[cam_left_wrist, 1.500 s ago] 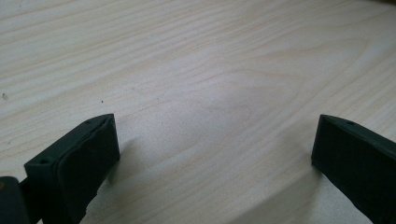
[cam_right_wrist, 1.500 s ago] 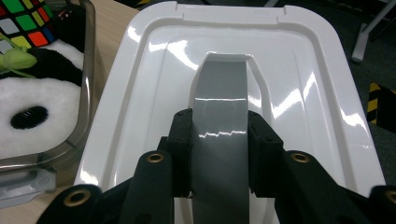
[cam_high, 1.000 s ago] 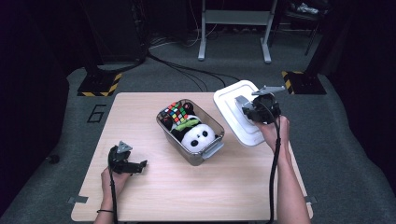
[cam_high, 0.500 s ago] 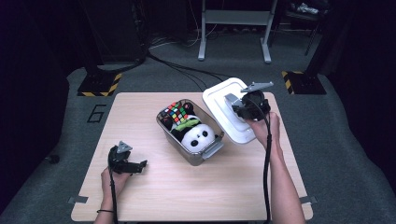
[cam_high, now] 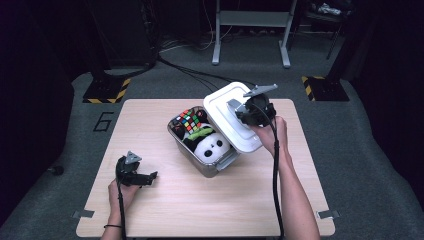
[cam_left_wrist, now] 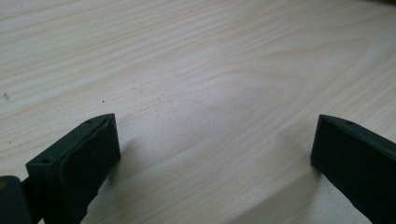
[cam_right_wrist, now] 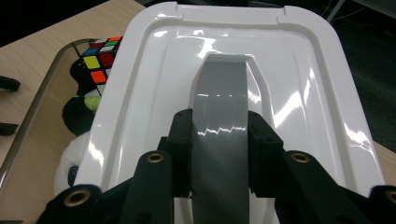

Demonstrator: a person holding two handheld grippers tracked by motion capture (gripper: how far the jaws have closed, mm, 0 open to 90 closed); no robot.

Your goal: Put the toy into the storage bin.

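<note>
My right gripper [cam_high: 236,109] [cam_right_wrist: 219,128] is shut on the grey handle strip [cam_right_wrist: 219,93] of a white plastic lid [cam_high: 225,120] [cam_right_wrist: 149,79]. It holds the lid tilted above the right side of an open grey bin [cam_high: 192,159]. Inside the bin lie a panda plush [cam_high: 212,146] [cam_right_wrist: 70,161], a colourful puzzle cube [cam_high: 189,120] [cam_right_wrist: 103,58] and something green. My left gripper [cam_high: 150,176] [cam_left_wrist: 215,140] rests low on the wooden table [cam_high: 200,210] at the front left, open, with bare wood between its jaws.
The bin stands slantwise near the table's middle. Cables, a metal stand [cam_high: 250,30] and yellow-black striped floor plates [cam_high: 105,90] lie beyond the far edge. A "6" mark [cam_high: 103,121] is on the floor at the left.
My right gripper has carried the lid leftward, from the table right of the bin to above the bin's right side. The left gripper has stayed put.
</note>
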